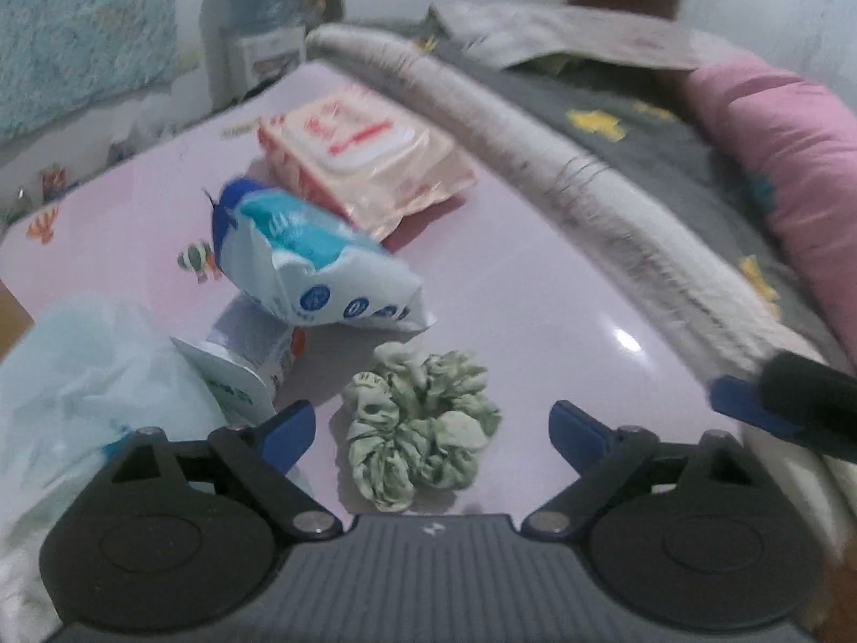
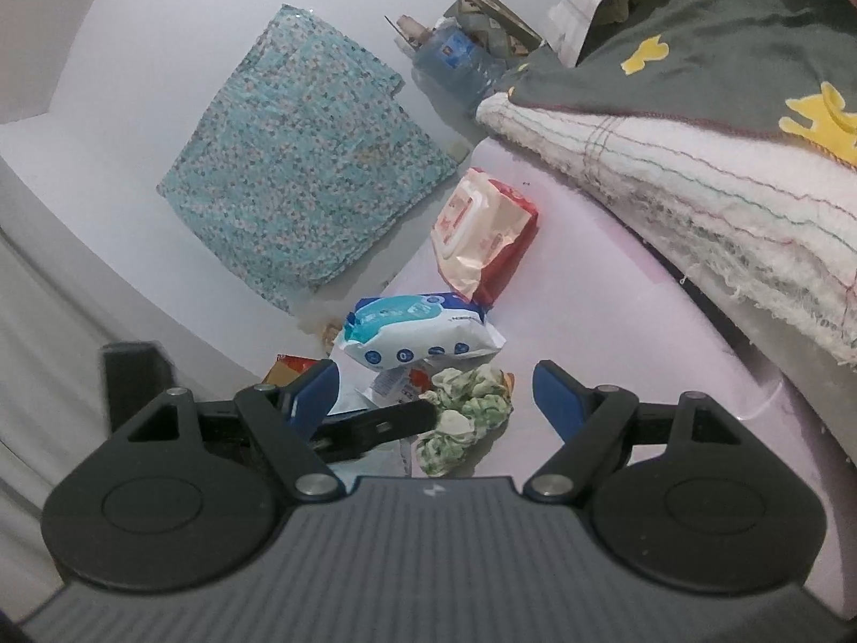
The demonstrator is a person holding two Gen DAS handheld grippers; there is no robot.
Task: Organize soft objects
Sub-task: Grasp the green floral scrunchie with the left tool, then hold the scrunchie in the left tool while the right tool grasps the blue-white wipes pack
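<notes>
Evidently lined up for a grab, the left gripper (image 1: 433, 428) hangs with jaws apart around the green scrunchie (image 1: 423, 428), while the right gripper (image 2: 435, 402) waits nearby, also spread and empty.

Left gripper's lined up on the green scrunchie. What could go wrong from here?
1. The scrunchie lies flat and floppy between the open left gripper fingers; the pads may catch only a fold and drop it.
2. The blue-white wipes pack and the small packet under it sit just beyond; a deeper reach could shove them.
3. The right gripper hangs open close by; the two could bump.
</notes>
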